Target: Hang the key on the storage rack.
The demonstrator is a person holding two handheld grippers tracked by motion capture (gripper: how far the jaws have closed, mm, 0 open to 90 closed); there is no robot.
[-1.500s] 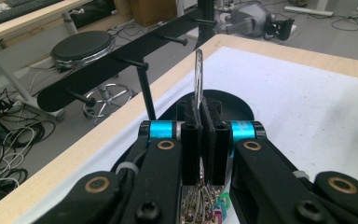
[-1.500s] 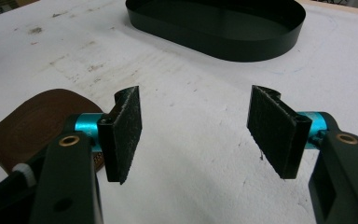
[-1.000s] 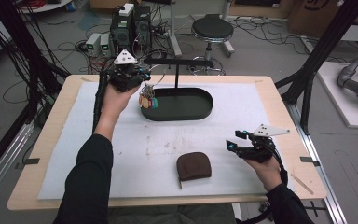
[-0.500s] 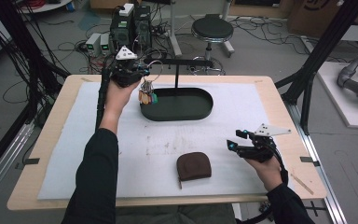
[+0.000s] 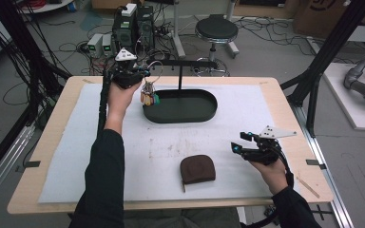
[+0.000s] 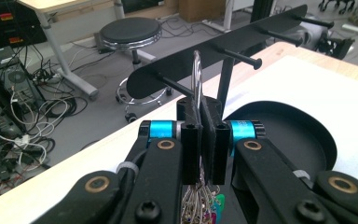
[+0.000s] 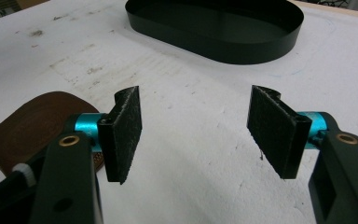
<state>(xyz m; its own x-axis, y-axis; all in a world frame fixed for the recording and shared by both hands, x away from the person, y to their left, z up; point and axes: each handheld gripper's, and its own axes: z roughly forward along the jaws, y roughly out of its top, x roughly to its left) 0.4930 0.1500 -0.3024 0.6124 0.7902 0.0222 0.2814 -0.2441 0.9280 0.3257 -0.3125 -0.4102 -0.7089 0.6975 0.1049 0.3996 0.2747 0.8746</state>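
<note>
Fingers (image 6: 208,140) of my left gripper (image 6: 200,109) pinch the key ring (image 6: 196,77) near the worktop's far-left edge, keys (image 5: 148,97) dangling, so I steady its loop squarely onto the rack peg (image 6: 175,86), while my right gripper (image 7: 193,133) idles wide open and empty.

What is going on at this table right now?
A person holds a gripper in each hand. The left gripper is shut on the ring of a bunch of keys, raised close to the pegs of a black rack that stands in a dark oval tray; the ring is not yet on a peg. The right gripper hangs open above the white mat, beside a brown pouch that lies untouched.
</note>
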